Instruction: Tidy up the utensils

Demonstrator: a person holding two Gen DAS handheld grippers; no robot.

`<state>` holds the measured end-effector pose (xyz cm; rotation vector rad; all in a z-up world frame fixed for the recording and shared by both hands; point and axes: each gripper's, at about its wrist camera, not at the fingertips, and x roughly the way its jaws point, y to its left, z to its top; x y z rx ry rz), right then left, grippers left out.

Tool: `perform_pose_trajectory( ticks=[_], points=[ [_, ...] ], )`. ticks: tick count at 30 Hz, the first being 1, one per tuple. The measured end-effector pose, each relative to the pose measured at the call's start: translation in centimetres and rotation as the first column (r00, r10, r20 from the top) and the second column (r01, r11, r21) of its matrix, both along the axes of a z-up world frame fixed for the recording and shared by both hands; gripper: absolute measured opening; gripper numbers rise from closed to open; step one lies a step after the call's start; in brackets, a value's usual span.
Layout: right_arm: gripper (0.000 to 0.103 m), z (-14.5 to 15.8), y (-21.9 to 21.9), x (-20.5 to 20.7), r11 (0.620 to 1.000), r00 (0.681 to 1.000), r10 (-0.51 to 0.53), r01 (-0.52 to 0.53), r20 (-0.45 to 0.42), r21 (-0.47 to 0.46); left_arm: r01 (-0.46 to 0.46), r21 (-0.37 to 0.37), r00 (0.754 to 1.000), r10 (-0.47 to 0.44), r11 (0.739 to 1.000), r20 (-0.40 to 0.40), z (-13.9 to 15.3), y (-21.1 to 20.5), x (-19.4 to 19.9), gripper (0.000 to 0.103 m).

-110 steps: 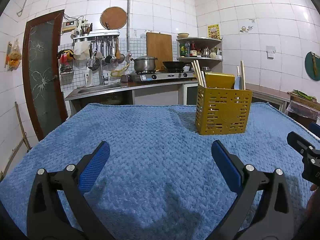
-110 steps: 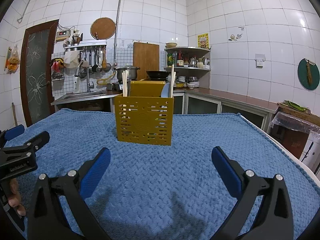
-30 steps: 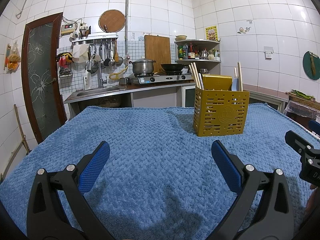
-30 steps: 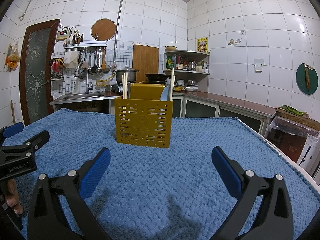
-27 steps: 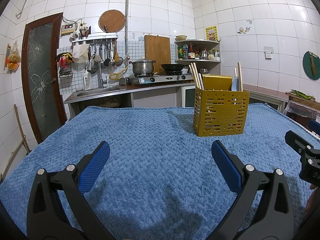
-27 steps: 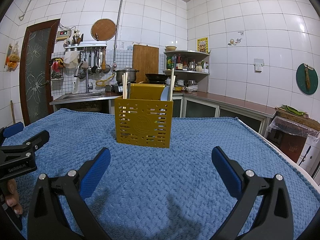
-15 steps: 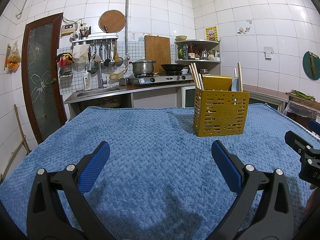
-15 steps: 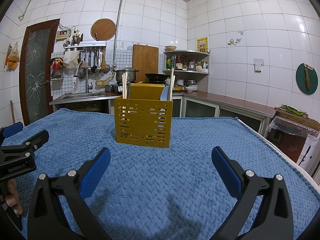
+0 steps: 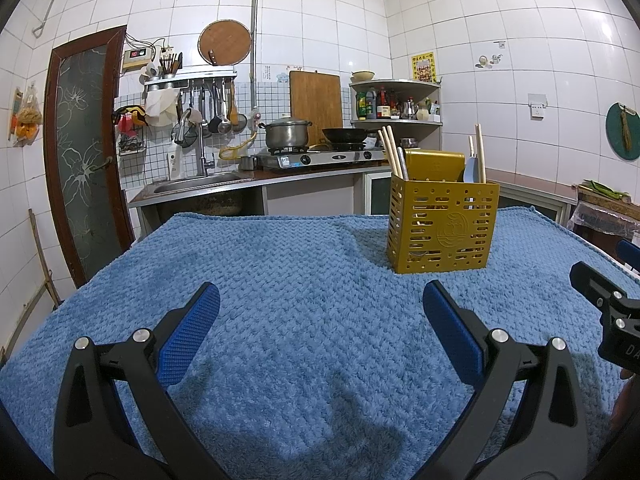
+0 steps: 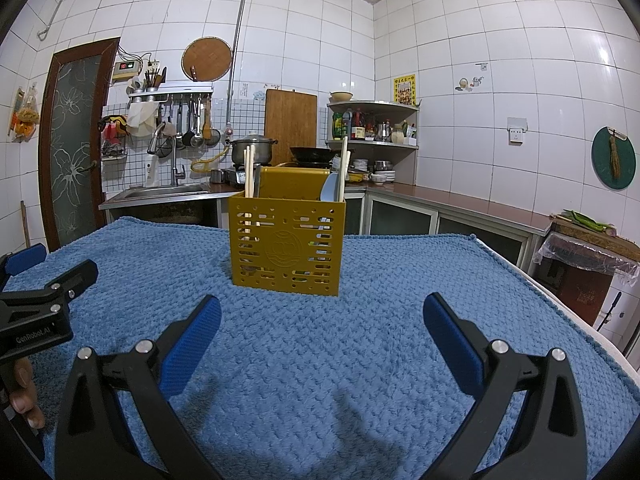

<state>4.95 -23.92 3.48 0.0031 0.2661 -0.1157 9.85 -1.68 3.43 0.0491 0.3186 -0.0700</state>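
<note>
A yellow slotted utensil holder (image 9: 442, 230) (image 10: 286, 246) stands upright on the blue towel (image 9: 280, 280) (image 10: 400, 300). Wooden chopsticks (image 9: 390, 152) (image 10: 249, 172) stick out of its left compartment, and a pale blue spoon (image 9: 470, 168) (image 10: 331, 192) with more chopsticks (image 9: 479, 152) rises from its right one. My left gripper (image 9: 320, 320) hovers open over the towel, well short and left of the holder, with nothing between its fingers. My right gripper (image 10: 322, 322) is open too, facing the holder from a short distance, and holds nothing.
Behind the table runs a kitchen counter with a sink (image 9: 196, 180), a gas stove with a pot (image 9: 288, 134) and a wok (image 9: 344, 134), and a corner shelf of bottles (image 9: 394, 102). A dark door (image 9: 84, 160) is at left. The towel's right edge (image 10: 560, 300) drops off.
Both grippers have drawn back slightly from the holder since 3.7 s ago. Over the last second almost nothing has moved.
</note>
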Motion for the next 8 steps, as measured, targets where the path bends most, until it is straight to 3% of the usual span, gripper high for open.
perform_pose_trajectory(
  ticks=[8],
  points=[
    [0.099,-0.02,0.06,-0.04,1.000,1.000,0.000,0.000,0.000,0.000,-0.002,-0.001,1.000,0.002,1.000,-0.001,0.14,0.12,0.02,0.098]
  ],
)
